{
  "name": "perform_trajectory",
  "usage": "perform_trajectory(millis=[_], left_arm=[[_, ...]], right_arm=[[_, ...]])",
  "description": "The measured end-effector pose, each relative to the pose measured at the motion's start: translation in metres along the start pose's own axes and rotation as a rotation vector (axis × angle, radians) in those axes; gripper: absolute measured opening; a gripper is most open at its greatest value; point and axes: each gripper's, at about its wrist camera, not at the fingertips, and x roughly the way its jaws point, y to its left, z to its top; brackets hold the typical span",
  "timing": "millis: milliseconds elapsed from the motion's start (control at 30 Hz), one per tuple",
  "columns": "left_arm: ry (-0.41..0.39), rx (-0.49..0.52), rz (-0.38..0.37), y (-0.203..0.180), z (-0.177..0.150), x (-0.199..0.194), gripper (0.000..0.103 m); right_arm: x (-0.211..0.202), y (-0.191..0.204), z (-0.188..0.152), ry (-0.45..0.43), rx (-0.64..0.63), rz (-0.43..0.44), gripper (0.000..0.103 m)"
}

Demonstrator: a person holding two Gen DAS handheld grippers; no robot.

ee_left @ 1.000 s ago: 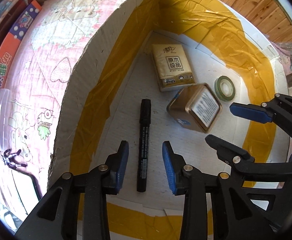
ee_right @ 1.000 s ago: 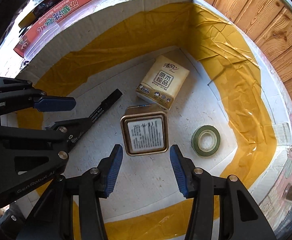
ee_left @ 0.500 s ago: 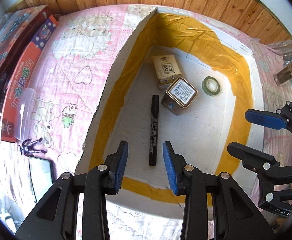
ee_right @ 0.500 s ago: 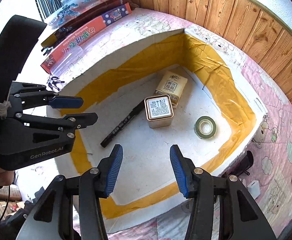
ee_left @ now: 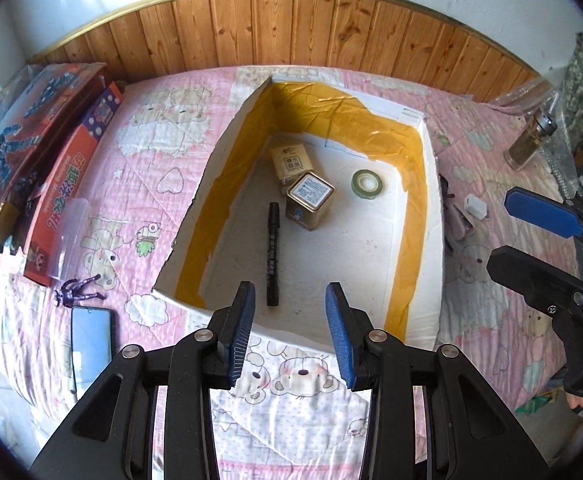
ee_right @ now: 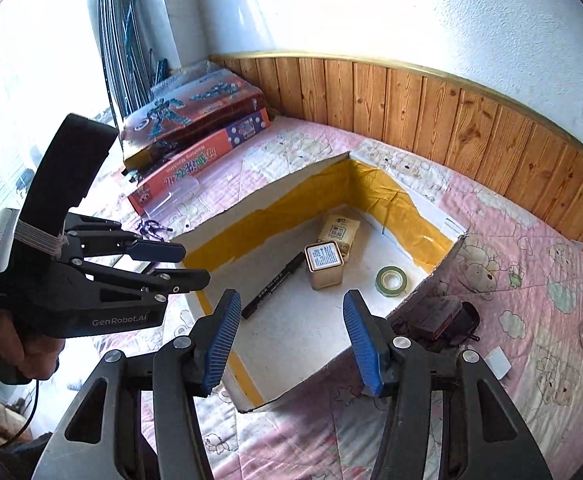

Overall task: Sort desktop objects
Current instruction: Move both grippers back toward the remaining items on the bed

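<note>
A white box (ee_left: 431, 216) lined with yellow tape sits on the pink bed quilt (ee_left: 163, 152). Inside it lie a tissue pack (ee_left: 289, 160), a square tin (ee_left: 309, 196) touching it, a black marker (ee_left: 272, 252) left of the tin, and a green tape roll (ee_left: 368, 184) right. Above the box's near edge, the left gripper (ee_left: 289, 340) gapes empty; the right gripper (ee_right: 287, 344), jaws just widening, holds nothing.

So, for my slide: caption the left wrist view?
Open left gripper above a box holding marker, tin, tape.
</note>
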Motion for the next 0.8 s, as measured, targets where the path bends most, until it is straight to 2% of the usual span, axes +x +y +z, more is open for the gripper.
perform_trajectory(millis=[200, 333, 533, 800], left_arm=[[-0.164, 0.034, 0.0, -0.016, -0.024, -0.038, 0.039], [-0.244, 0.072, -0.038, -0.034, -0.043, -0.06, 0.039], [-0.249, 0.133, -0.107, -0.068, -0.069, -0.066, 0.04], [-0.226, 0.183, -0.147, -0.109, -0.084, -0.054, 0.04]], right_arm=[[-0.046, -0.001, -0.025, -0.186, 0.047, 0.005, 0.055], [-0.069, -0.003, -0.045, -0.268, 0.083, 0.009, 0.059], [-0.083, -0.008, -0.08, -0.288, 0.139, 0.003, 0.06], [-0.092, -0.032, -0.121, -0.296, 0.249, -0.008, 0.06]])
